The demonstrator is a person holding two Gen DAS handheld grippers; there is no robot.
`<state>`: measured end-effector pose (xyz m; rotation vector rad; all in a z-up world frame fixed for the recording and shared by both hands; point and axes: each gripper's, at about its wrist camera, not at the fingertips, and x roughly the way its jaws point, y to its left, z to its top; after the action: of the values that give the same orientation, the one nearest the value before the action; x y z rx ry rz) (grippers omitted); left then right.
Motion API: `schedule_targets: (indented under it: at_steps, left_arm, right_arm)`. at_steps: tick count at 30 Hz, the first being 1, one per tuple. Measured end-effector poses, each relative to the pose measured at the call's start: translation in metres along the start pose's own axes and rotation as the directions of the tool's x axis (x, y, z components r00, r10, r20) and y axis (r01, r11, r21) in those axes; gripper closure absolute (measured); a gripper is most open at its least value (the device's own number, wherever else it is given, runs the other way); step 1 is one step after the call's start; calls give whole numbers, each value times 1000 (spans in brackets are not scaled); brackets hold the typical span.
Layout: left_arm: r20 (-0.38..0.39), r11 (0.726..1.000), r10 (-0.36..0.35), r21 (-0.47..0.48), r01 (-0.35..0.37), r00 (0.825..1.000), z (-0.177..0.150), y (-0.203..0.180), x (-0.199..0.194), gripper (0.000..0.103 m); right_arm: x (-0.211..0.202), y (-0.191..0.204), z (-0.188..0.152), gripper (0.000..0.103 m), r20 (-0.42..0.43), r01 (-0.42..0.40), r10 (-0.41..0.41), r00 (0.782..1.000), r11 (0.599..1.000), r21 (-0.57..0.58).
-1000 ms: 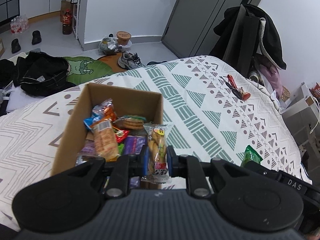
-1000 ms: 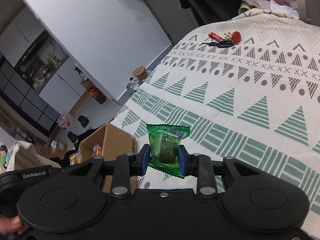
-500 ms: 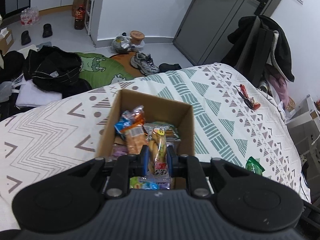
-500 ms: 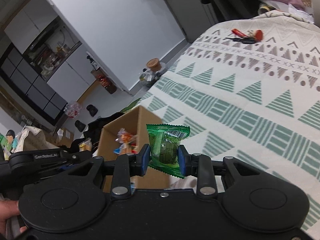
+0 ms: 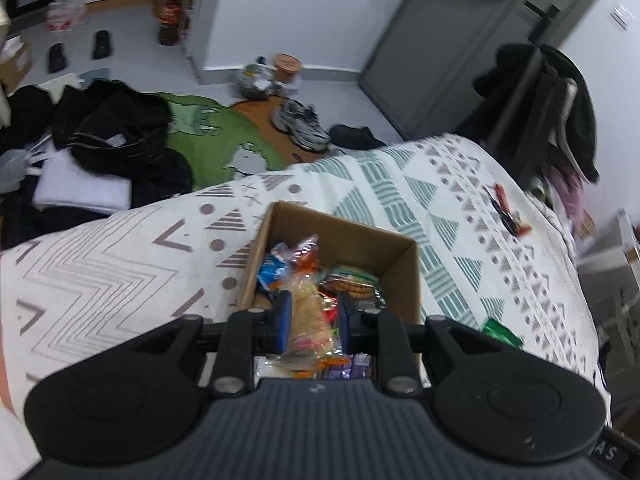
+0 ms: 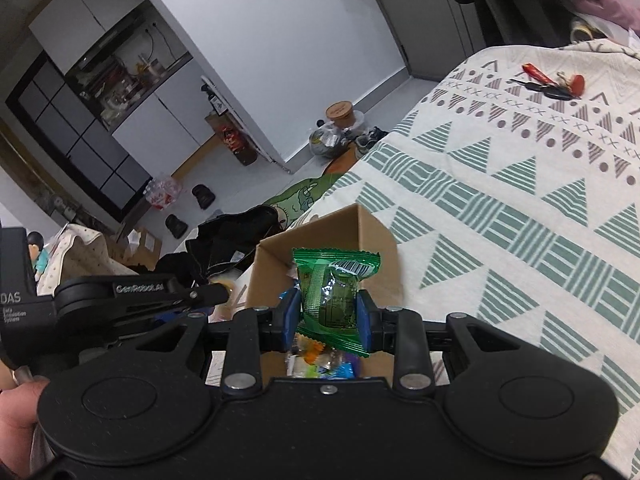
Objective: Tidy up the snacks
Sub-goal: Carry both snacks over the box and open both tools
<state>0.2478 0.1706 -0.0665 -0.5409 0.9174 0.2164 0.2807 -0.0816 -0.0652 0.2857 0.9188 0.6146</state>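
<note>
Dropping snacks into the cardboard box (image 5: 404, 280) is the step in hand. The clear biscuit packet (image 5: 310, 322) sits between the jaws of our left gripper (image 5: 312, 320), directly over the box's open top; those jaws are opening, and the blur hides whether the pads still press it. Our right gripper (image 6: 329, 316) is clenched on the green snack packet (image 6: 332, 288), with the box just beyond and below its jaws. We judge the next move as letting the biscuit packet fall clear among the packets inside, then bringing the green one over the opening before release.
</note>
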Motion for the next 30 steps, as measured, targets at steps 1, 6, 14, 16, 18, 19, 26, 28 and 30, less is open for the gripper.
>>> schedule_targets:
  at_steps: [1, 6, 14, 16, 18, 19, 26, 28, 30]
  left_arm:
    - [-9, 1000, -8, 8, 8, 1000, 1, -1, 0, 81]
    - [-33, 1000, 9, 4, -9, 999, 3, 4, 0, 69]
    - [-64, 999, 39, 36, -37, 997, -5, 10, -6, 49]
    - [-61, 998, 50, 45, -47, 997, -7, 11, -9, 46]
    - [-60, 997, 67, 51, -64, 996, -9, 11, -13, 42]
    - [-59, 996, 71, 50, -68, 996, -10, 12, -15, 40]
    - [-40, 996, 49, 72, -46, 998, -21, 6, -33, 22]
    - [-35, 996, 39, 80, -36, 999, -25, 2, -38, 18]
    - [-31, 996, 35, 83, -32, 999, -29, -2, -44, 13]
  right_arm:
    - [2, 2, 1, 73, -5, 2, -2, 1000, 1000, -3]
    - [7, 11, 3, 73, -26, 8, -8, 1000, 1000, 0]
    - [6, 20, -1, 48, -28, 37, -38, 999, 999, -26]
    - [2, 19, -4, 43, -33, 52, -53, 998, 998, -29]
    - [-5, 17, -9, 31, -28, 73, -74, 997, 997, -28]
    - [-9, 16, -10, 22, -18, 86, -86, 996, 996, -29]
    - [-37, 5, -23, 1, 28, 146, -146, 989, 989, -15]
    - [-45, 1, -27, 0, 37, 145, -145, 989, 989, -1]
    - [-53, -2, -30, 0, 43, 137, -137, 990, 991, 11]
